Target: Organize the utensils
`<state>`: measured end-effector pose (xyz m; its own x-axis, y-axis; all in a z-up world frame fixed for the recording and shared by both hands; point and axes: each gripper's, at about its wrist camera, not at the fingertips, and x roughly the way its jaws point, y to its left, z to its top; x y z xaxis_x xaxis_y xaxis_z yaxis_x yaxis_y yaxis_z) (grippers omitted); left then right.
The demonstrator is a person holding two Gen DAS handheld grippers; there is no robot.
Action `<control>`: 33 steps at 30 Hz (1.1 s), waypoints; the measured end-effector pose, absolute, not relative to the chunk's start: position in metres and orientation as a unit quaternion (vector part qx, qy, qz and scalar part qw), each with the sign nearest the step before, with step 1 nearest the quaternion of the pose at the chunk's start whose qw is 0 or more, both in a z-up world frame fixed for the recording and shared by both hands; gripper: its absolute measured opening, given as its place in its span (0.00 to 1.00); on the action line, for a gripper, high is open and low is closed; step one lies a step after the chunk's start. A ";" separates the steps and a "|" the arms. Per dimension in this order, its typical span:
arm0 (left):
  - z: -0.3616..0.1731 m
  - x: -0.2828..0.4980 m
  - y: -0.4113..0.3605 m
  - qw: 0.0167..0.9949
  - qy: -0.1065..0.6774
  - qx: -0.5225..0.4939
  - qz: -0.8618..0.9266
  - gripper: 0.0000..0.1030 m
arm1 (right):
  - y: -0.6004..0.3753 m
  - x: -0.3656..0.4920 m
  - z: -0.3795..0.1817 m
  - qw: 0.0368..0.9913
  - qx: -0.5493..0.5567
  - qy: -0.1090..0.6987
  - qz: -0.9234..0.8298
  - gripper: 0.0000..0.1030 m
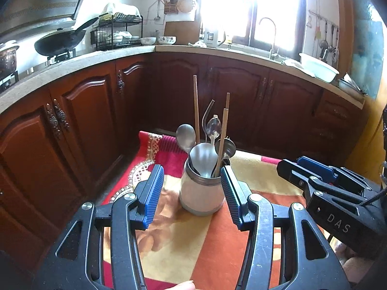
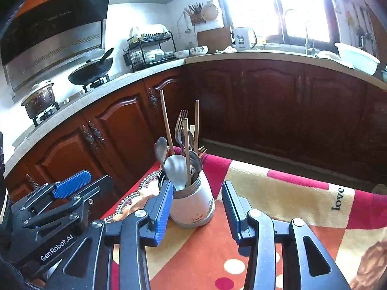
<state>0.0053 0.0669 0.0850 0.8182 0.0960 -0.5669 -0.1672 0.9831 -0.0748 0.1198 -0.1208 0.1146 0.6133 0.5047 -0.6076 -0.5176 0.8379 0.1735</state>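
The white utensil holder stands upright on the patterned cloth that covers the bench, just ahead of the left gripper, whose blue fingers stand wide apart with nothing gripped; the holder's body sits beyond the tips, not pressed by either pad. From the right gripper the holder lies ahead and toward the left finger, which overlaps its side in view (contact cannot be told); these fingers are parted too and hold nothing. Spoons, a fork and wooden chopsticks crowd the holder, rising above the fingertips. Beyond them run dark wooden cabinets, a wok and a dish rack.
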 end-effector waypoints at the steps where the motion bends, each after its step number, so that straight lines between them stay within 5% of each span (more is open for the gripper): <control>1: 0.086 0.003 0.067 0.952 0.292 -0.062 0.073 0.47 | -0.121 0.118 0.116 0.899 -0.010 0.334 0.283 0.41; 33: 0.088 -0.014 0.066 0.950 0.290 -0.058 0.103 0.47 | -0.116 0.109 0.113 0.894 -0.025 0.339 0.293 0.42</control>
